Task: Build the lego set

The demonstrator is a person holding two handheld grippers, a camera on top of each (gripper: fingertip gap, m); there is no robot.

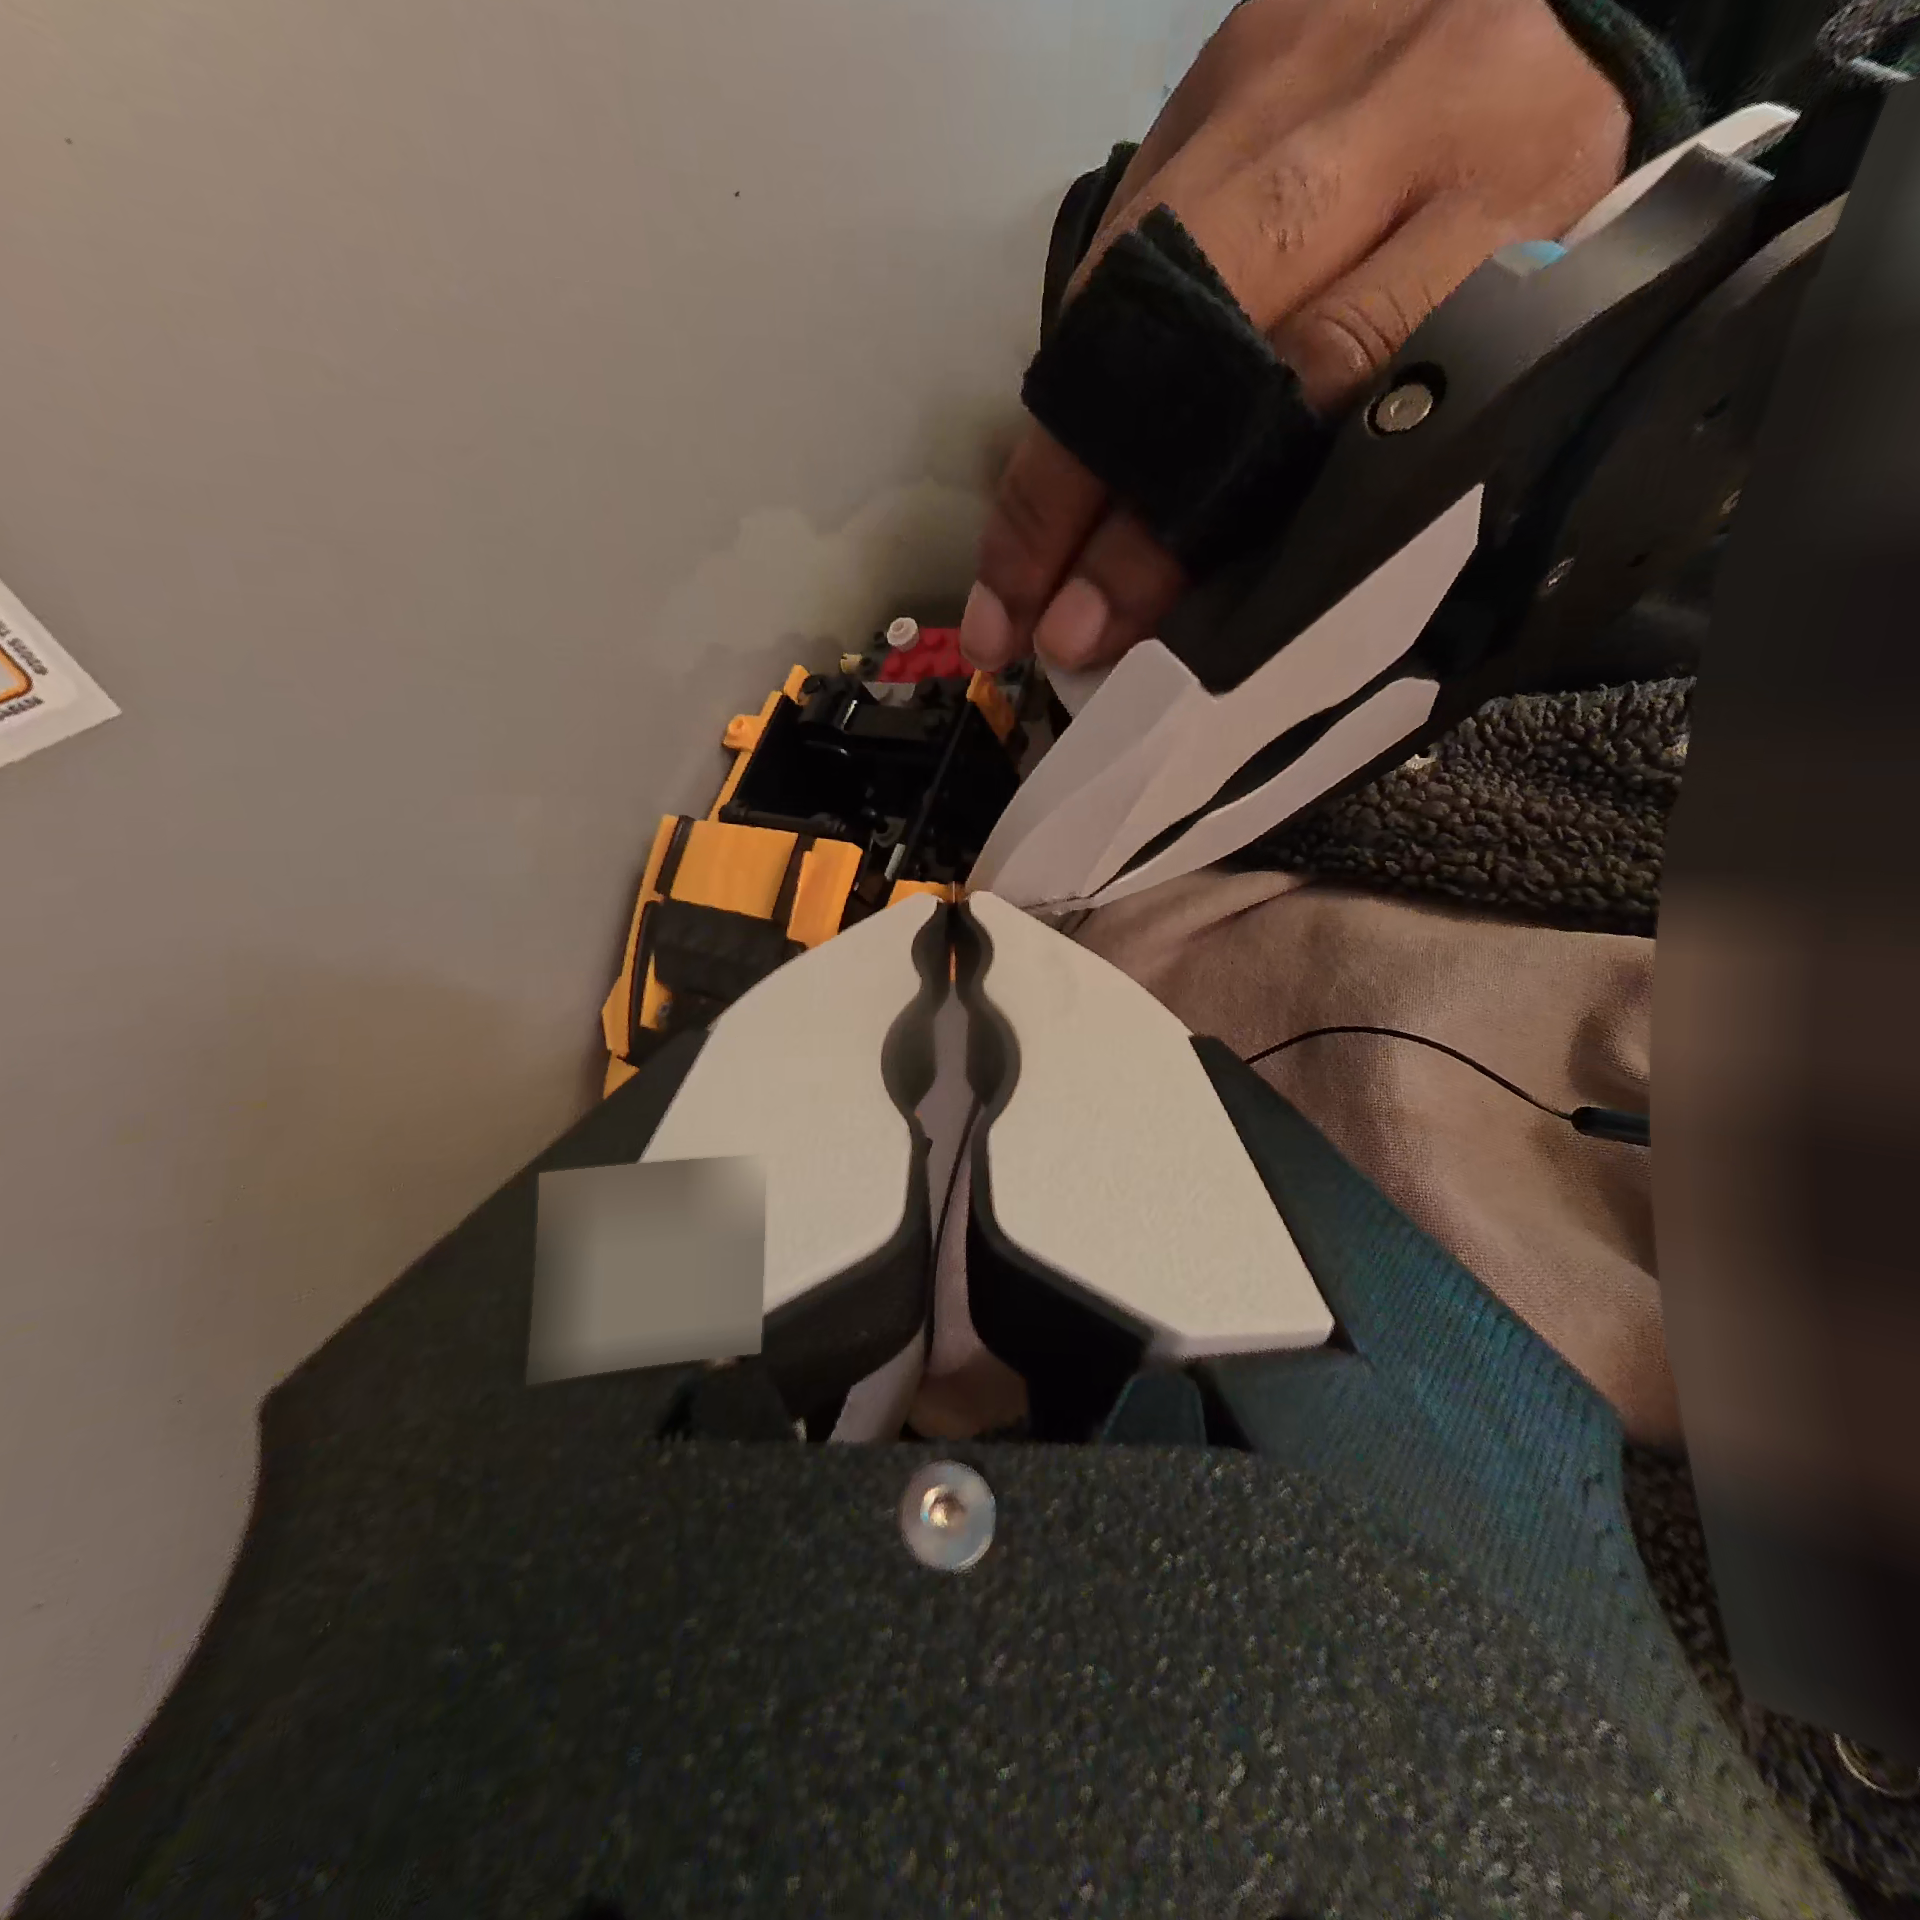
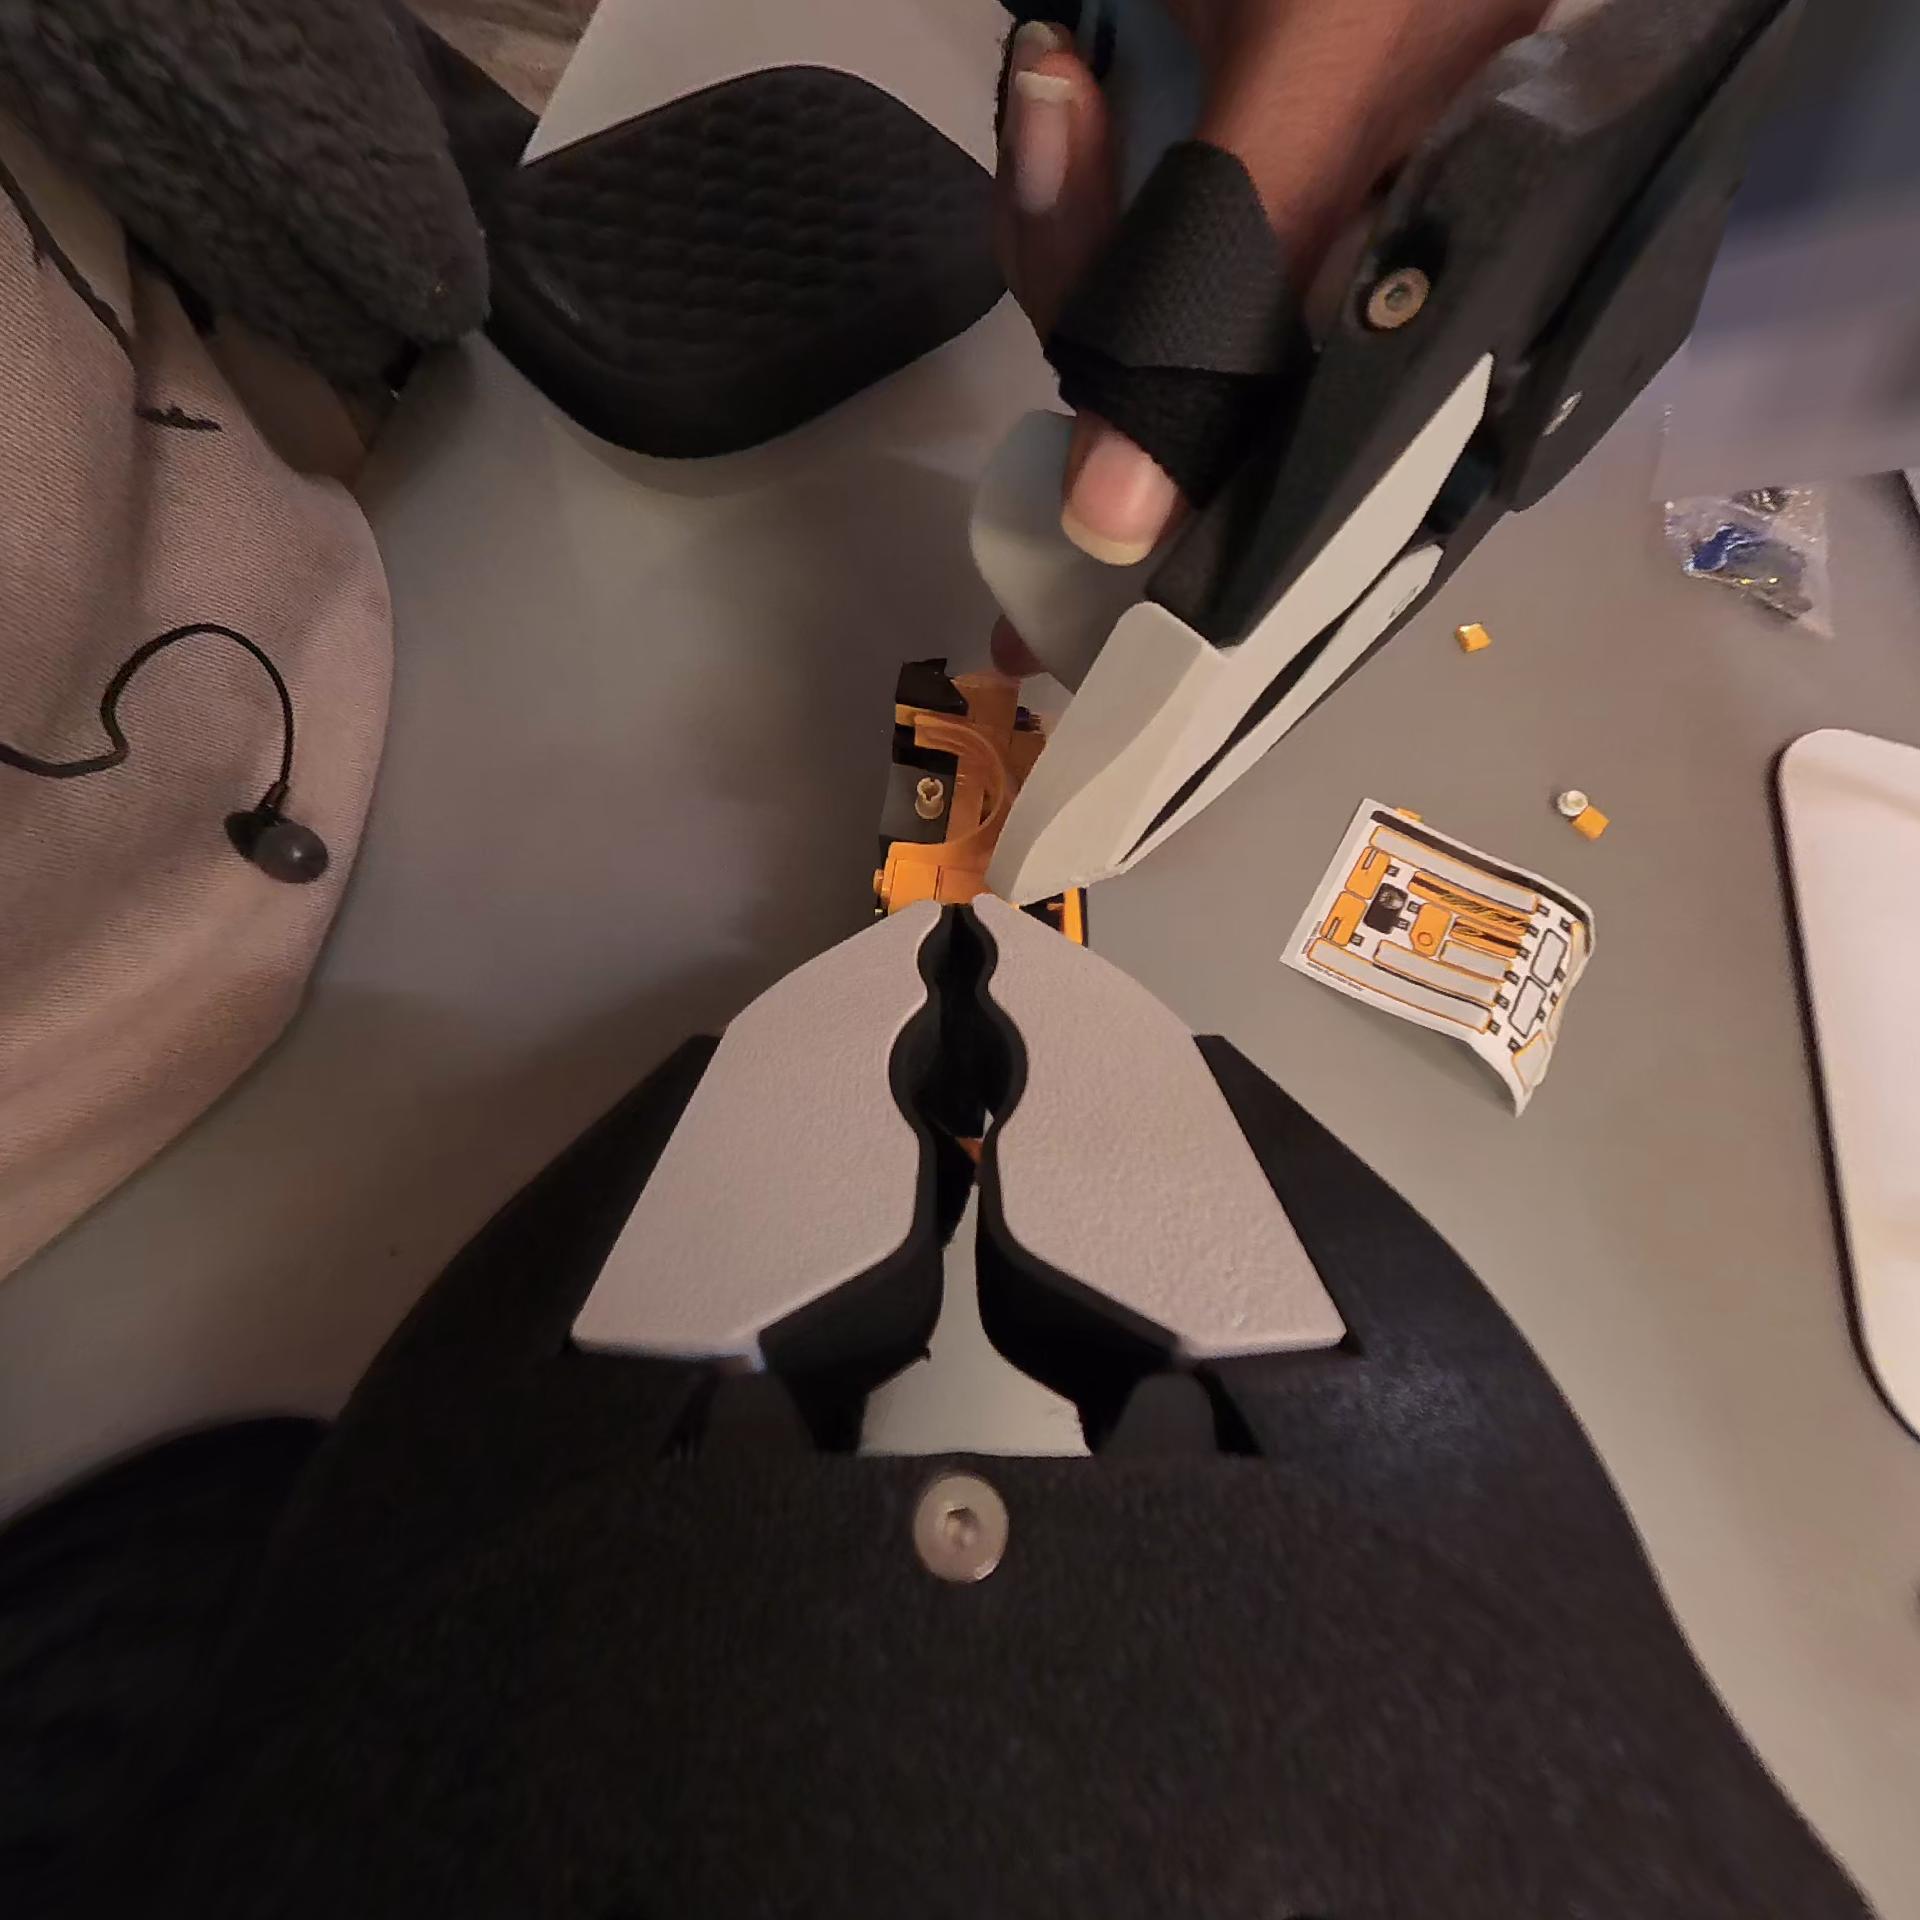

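An orange and black brick-built toy car (image 1: 769,862) lies on the grey table (image 1: 312,416). My left gripper (image 1: 953,906) is shut, with its tips against the car's orange edge. A thin orange sliver shows in the slit between the tips. My right gripper (image 1: 1039,896) comes in from the upper right, shut, and its tips meet the left one's beside the car. A hand (image 1: 1299,208) with a black strap holds it, and a fingertip rests on the car's rear. In the right wrist view my right gripper (image 2: 958,914) is shut over the car (image 2: 951,790), and the left gripper (image 2: 1023,883) touches the car's orange side.
A curled sticker sheet (image 2: 1439,940), two small orange pieces (image 2: 1472,637) (image 2: 1584,816) and a clear bag of blue parts (image 2: 1745,551) lie to the right. A white pad (image 2: 1860,1039) is at the right edge. Beige clothing with a black earpiece cable (image 2: 275,847) is on the left. Left and right tips are no more than a few centimetres apart.
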